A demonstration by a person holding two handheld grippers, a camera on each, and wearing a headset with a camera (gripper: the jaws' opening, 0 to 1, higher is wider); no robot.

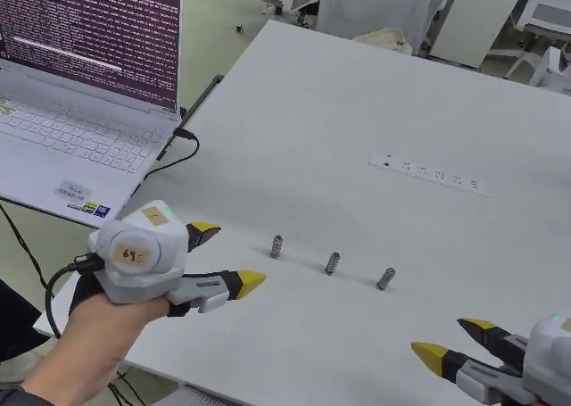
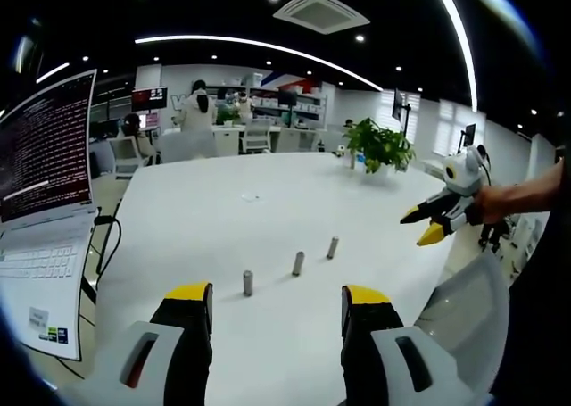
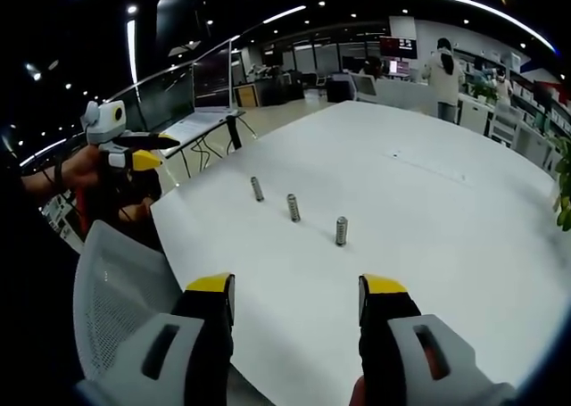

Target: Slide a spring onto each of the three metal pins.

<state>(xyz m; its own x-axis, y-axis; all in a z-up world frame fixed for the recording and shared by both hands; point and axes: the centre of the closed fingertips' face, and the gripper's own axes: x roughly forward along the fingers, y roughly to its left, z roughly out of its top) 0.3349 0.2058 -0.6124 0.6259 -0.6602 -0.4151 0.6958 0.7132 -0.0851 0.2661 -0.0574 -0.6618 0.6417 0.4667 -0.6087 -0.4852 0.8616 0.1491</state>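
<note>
Springs (image 1: pixel 332 263) stand upright in a row on the counter (image 1: pixel 357 111), ahead of both empty grippers, jaws apart, with left gripper (image 1: pixel 236 254) nearer than right gripper (image 1: pixel 443 336).

The three small grey coiled springs (image 1: pixel 332 263) near the white table's (image 1: pixel 357 111) front edge are too small to show any pin inside. The open silver laptop's (image 1: pixel 80 147) screen text is unreadable. The head view's bottom right corner cuts off the white, yellow-tipped right gripper (image 1: pixel 453 339).
</note>
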